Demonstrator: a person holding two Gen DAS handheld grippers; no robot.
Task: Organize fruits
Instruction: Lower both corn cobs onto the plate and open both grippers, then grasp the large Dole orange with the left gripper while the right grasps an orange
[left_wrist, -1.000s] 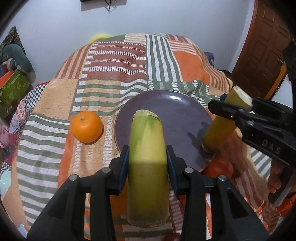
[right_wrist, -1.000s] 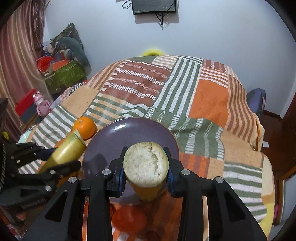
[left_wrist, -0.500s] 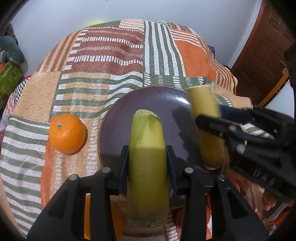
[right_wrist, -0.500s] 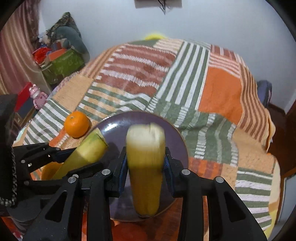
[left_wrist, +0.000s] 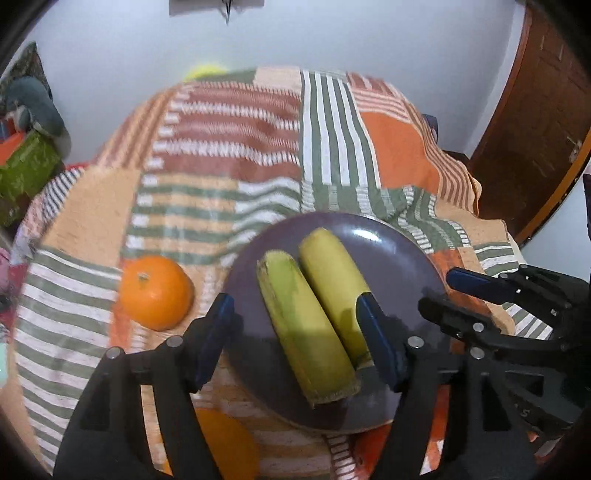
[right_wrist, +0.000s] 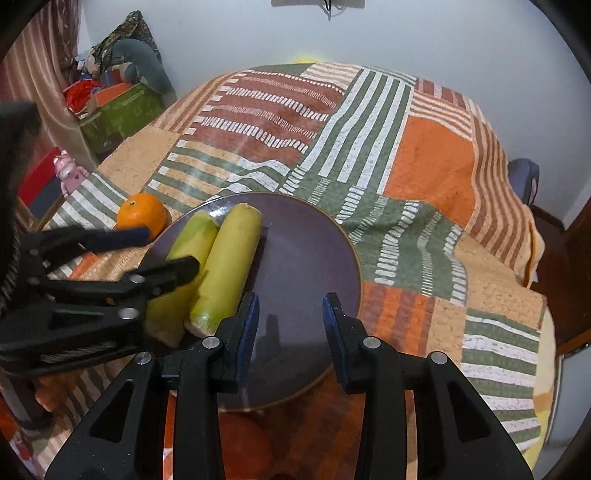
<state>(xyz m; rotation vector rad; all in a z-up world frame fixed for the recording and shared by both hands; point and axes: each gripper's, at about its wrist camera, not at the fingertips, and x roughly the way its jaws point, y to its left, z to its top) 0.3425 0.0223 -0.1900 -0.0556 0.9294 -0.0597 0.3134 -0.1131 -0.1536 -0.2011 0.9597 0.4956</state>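
Lying side by side on the purple plate (right_wrist: 314, 258), two cut stalks (right_wrist: 225, 266) are released; both tongs gape empty, the orange (left_wrist: 157, 291) nearest the left tongs (left_wrist: 295, 332).

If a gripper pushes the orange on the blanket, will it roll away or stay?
The orange looks round and smooth, so it would probably roll. The soft blanket may slow it. Its rounded sides could slip between the fingers.
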